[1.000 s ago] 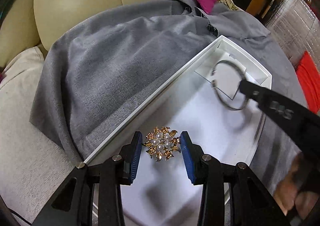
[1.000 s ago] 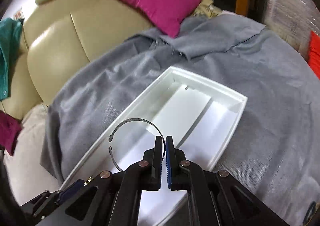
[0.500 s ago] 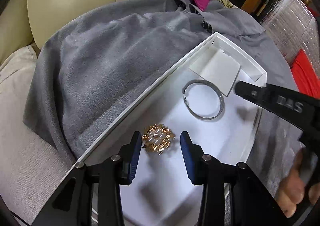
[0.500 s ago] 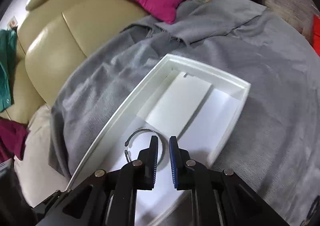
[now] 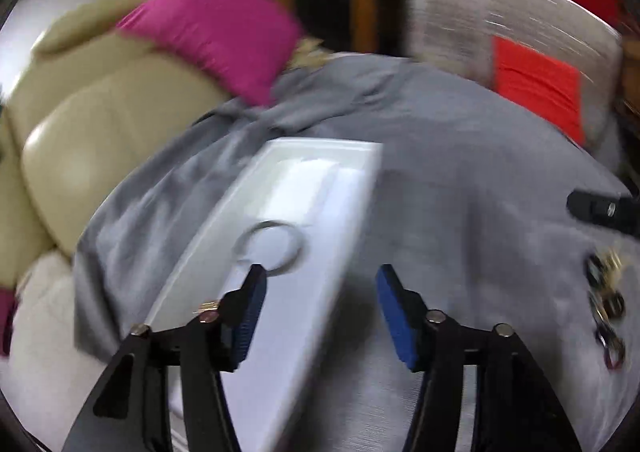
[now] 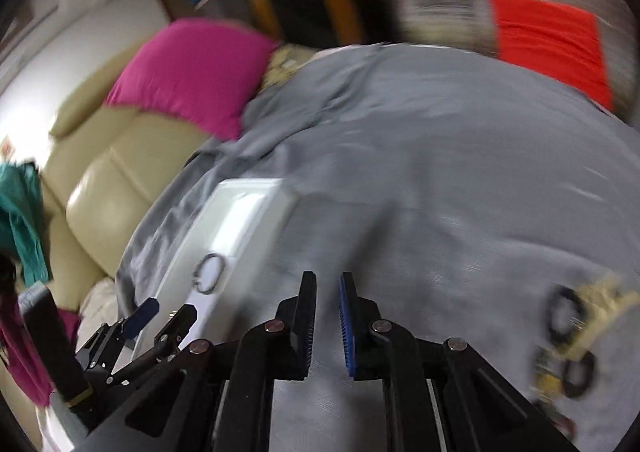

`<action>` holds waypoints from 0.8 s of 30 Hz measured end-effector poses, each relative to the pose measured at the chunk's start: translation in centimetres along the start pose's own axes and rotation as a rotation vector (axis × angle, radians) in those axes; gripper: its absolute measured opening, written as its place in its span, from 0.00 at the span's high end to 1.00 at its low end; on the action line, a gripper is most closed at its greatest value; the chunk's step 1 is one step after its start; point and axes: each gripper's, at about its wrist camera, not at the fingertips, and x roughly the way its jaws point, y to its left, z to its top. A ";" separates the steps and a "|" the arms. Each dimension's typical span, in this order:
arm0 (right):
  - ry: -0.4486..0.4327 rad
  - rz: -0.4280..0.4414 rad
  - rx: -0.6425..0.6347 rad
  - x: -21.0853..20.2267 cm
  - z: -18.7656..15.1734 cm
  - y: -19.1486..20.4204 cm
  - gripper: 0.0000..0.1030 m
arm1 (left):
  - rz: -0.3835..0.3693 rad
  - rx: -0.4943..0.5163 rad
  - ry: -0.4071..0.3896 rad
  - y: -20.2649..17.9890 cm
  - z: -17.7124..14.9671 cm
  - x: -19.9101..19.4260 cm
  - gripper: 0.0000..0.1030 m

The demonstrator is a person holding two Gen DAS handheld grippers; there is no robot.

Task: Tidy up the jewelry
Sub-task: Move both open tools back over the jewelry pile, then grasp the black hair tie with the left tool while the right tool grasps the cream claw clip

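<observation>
A white tray (image 5: pixel 360 156) lies on the grey cloth, with a silver bangle (image 5: pixel 272 248) lying flat in it. The tray (image 6: pixel 256 188) and bangle (image 6: pixel 209 278) also show in the right wrist view. My left gripper (image 5: pixel 318 280) is open and empty, raised over the tray's right edge. A gold glint (image 5: pixel 208 306) beside its left finger may be the brooch; it is too blurred to tell. My right gripper (image 6: pixel 327 292) is open a little and empty, over bare cloth right of the tray. Several loose dark and gold jewelry pieces (image 6: pixel 572 328) lie on the cloth at far right, also seen in the left wrist view (image 5: pixel 606 304).
A grey cloth (image 6: pixel 440 172) covers the round table. A beige sofa (image 5: pixel 80 140) with a pink cushion (image 5: pixel 216 36) stands behind it. A red cloth (image 6: pixel 548 44) lies at the back right. A wooden cabinet (image 6: pixel 304 4) stands beyond. Both views are motion-blurred.
Both grippers have pulled back and swung right, away from the tray. The right gripper let go of the bangle, which now lies in the tray. The left jaws opened wider.
</observation>
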 end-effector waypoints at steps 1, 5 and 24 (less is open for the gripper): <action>-0.013 -0.014 0.039 -1.7 -0.5 -2.4 0.85 | -0.024 0.028 -0.006 -1.1 -0.2 -0.3 0.41; -0.064 -0.080 0.172 -6.5 -2.6 -9.6 0.41 | -0.141 0.132 -0.011 -6.1 -0.9 -1.2 0.40; -0.201 0.077 0.685 -9.1 -8.2 -27.8 0.37 | -0.590 0.334 0.160 -20.7 -4.3 -1.6 0.40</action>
